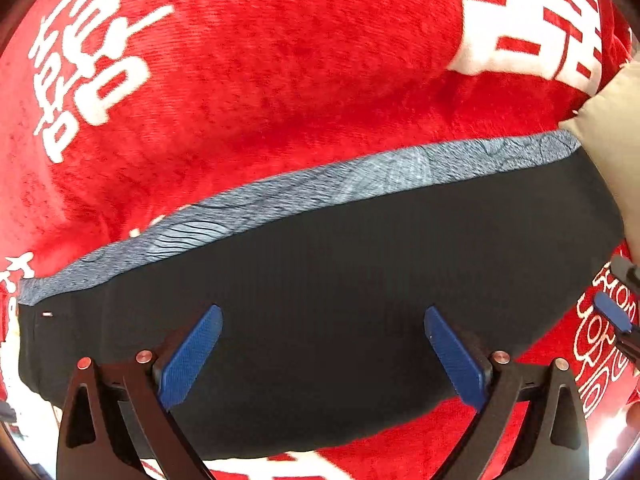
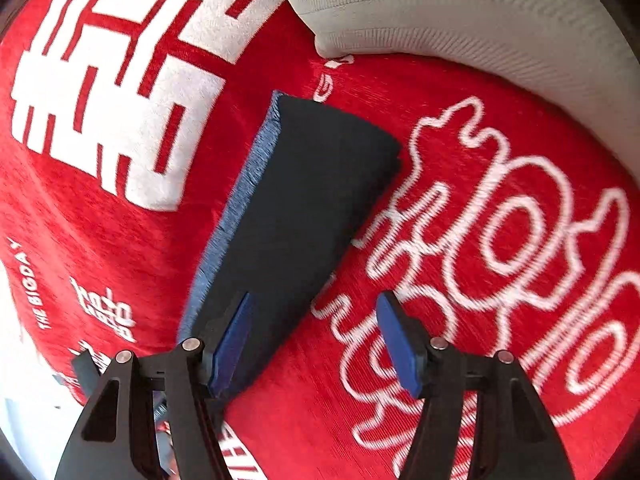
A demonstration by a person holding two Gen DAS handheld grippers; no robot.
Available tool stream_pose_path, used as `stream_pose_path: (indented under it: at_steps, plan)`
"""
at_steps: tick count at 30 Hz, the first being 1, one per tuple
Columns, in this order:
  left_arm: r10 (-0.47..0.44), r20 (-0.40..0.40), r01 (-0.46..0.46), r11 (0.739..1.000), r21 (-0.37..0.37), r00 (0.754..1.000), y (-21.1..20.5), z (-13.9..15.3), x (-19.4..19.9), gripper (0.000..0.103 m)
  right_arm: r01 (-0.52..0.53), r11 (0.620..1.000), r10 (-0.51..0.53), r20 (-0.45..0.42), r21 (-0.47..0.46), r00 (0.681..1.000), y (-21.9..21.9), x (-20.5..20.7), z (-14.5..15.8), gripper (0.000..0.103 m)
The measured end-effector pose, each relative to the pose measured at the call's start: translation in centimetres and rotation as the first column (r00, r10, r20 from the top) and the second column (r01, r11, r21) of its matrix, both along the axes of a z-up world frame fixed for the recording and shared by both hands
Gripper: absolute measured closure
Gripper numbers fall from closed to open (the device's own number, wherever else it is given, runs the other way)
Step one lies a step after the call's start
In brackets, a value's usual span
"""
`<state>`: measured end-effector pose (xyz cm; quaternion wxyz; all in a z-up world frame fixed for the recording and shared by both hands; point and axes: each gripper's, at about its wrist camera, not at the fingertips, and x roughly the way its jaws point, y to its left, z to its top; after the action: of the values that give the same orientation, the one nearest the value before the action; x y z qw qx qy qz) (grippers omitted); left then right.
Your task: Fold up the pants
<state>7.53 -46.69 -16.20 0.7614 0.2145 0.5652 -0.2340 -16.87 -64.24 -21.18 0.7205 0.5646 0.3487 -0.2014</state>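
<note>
Both your left gripper [image 1: 323,354] and right gripper [image 2: 314,346] hang spread and empty over the pants [image 1: 320,312], a soft, light, limp bundle on the red blanket [image 1: 280,80]; pinch its edge at six o'clock.

This looks like a home, most likely a bed or sofa — the whole working surface is a plush red blanket [image 1: 280,80] printed with large white characters and small lettering, soft and slightly rumpled rather than a hard tabletop. A ribbed, cream-coloured cushion [image 2: 460,12] lies at its edge. The folded dark pants [image 2: 304,208] resting on it fit a domestic laundry setting — nothing suggests a workshop or lab.
</note>
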Motion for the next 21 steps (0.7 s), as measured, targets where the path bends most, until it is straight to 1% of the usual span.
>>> stream_pose_path:
  at_steps: [1, 3, 7, 10, 12, 14, 16, 17, 18, 19, 20, 21]
  plan:
    - [0.006, -0.007, -0.006, 1.0, 0.008, 1.0, -0.4, -0.5, -0.2, 0.001, 0.005, 1.0, -0.005, 0.014, 0.0, 1.0, -0.1, 0.1, -0.1, 0.035]
    - [0.027, -0.026, -0.026, 1.0, 0.015, 0.999, 0.1, -1.6, -0.3, 0.001, 0.028, 1.0, -0.029, 0.059, 0.007, 0.998, -0.8, 0.3, -0.2, 0.035]
    - [0.06, -0.039, -0.06, 0.998, -0.005, 0.997, 0.1, -2.3, -0.4, 0.001, 0.064, 0.997, -0.069, 0.149, 0.033, 0.986, -1.8, 0.7, -1.0, 0.035]
    - [0.056, -0.035, -0.056, 0.998, -0.003, 0.998, 0.0, -2.5, -0.5, 0.001, 0.045, 0.999, -0.045, 0.195, 0.006, 0.98, -2.3, 2.2, -0.8, 0.034]
    - [0.049, -0.031, -0.049, 0.999, 0.001, 0.998, -0.1, -2.8, -0.5, 0.001, 0.028, 1.0, -0.025, 0.209, -0.013, 0.978, -2.4, 3.1, -0.5, 0.034]
    - [0.055, -0.039, -0.054, 0.998, 0.009, 0.998, -0.3, -2.4, -0.5, 0.001, 0.027, 1.0, -0.025, 0.224, -0.006, 0.974, -2.6, 3.8, -0.7, 0.034]
    - [0.066, -0.029, -0.067, 0.998, -0.018, 0.997, -0.6, -1.5, 0.2, 0.006, 0.032, 0.999, -0.038, 0.235, 0.026, 0.971, -3.0, 4.4, -1.0, 0.034]
    - [0.073, -0.016, -0.074, 0.997, -0.036, 0.997, -0.9, -0.7, 0.3, 0.011, 0.032, 0.999, -0.039, 0.232, 0.037, 0.972, -3.1, 4.4, -1.0, 0.035]
    - [0.077, -0.01, -0.077, 0.996, -0.052, 0.997, -1.1, -0.1, 0.8, 0.012, 0.025, 0.998, -0.037, 0.213, 0.059, 0.976, -3.4, 4.7, -1.0, 0.039]
    - [0.08, -0.006, -0.08, 0.995, -0.066, 0.997, -1.5, 0.2, 1.2, 0.014, 0.02, 0.998, -0.033, 0.198, 0.068, 0.98, -3.5, 5.0, -1.3, 0.05]
    - [0.084, -0.004, -0.084, 0.994, -0.074, 0.996, -1.9, 0.4, 1.5, 0.025, 0.011, 0.997, -0.025, 0.173, 0.08, 0.985, -3.7, 5.1, -1.4, 0.059]
    - [0.092, -0.006, -0.092, 0.993, -0.067, 0.996, -2.5, 0.3, 1.9, 0.039, 0.01, 0.996, -0.024, 0.157, 0.091, 0.987, -3.8, 5.0, -1.7, 0.082]
